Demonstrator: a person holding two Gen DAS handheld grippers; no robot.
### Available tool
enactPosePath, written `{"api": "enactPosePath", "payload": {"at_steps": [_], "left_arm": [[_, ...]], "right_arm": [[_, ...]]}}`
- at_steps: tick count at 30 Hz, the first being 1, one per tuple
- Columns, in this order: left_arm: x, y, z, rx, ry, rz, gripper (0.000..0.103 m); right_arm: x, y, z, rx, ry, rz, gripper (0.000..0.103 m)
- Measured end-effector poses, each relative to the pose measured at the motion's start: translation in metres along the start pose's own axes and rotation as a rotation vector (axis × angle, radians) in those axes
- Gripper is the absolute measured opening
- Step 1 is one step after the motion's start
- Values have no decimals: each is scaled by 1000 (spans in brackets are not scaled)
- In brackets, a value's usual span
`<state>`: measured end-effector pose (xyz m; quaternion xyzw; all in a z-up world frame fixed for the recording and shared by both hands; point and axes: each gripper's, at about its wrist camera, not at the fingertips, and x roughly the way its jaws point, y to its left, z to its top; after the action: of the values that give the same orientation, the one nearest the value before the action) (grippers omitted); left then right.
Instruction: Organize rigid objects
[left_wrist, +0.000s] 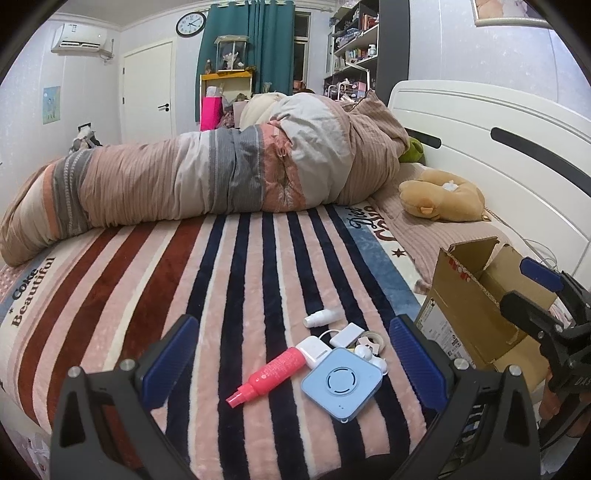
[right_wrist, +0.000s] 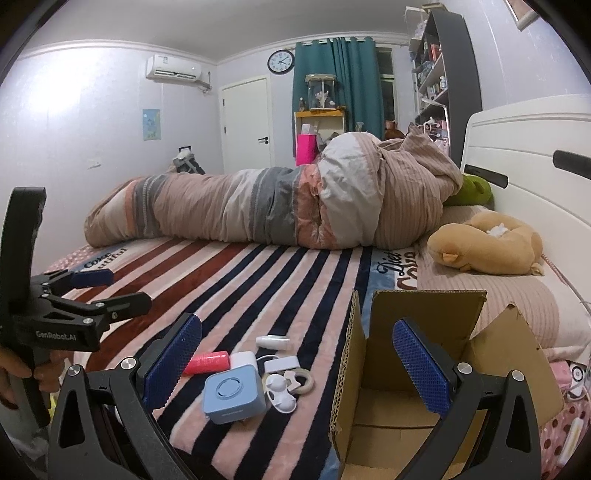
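Observation:
A small pile lies on the striped blanket: a blue square speaker (left_wrist: 341, 384) (right_wrist: 234, 393), a pink spray bottle (left_wrist: 267, 376) (right_wrist: 207, 363), a white charger block (left_wrist: 313, 351) (right_wrist: 242, 360), a small white bottle (left_wrist: 319, 317) (right_wrist: 272, 342), a white adapter (left_wrist: 346, 334) (right_wrist: 282, 365) and a tape ring (right_wrist: 299, 380). An open cardboard box (left_wrist: 480, 295) (right_wrist: 406, 373) stands to their right. My left gripper (left_wrist: 295, 363) is open just in front of the pile, empty. My right gripper (right_wrist: 295, 363) is open and empty, its right finger over the box.
A rolled duvet (left_wrist: 221, 173) lies across the far side of the bed. A tan plush toy (left_wrist: 441, 197) sits by the white headboard (left_wrist: 480, 140). Shelves, a door and a curtain stand beyond the bed.

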<state>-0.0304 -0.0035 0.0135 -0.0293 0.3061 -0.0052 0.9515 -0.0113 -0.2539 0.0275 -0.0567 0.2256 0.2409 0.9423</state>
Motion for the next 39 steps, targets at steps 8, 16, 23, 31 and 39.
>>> {"api": "enactPosePath", "payload": {"at_steps": [8, 16, 23, 31, 39], "left_arm": [[-7, 0, 0, -2, -9, 7, 103], [-12, 1, 3, -12, -20, 2, 103], [-12, 0, 1, -11, -21, 4, 103], [-13, 0, 1, -15, -20, -6, 103], [-6, 8, 0, -26, -27, -32, 103]], "right_arm": [[0, 0, -3, 5, 3, 9, 103], [1, 2, -6, 12, 3, 16, 103], [1, 3, -9, 17, 7, 11, 103], [2, 2, -10, 23, 12, 22, 103], [4, 2, -7, 37, 38, 15, 103]]}}
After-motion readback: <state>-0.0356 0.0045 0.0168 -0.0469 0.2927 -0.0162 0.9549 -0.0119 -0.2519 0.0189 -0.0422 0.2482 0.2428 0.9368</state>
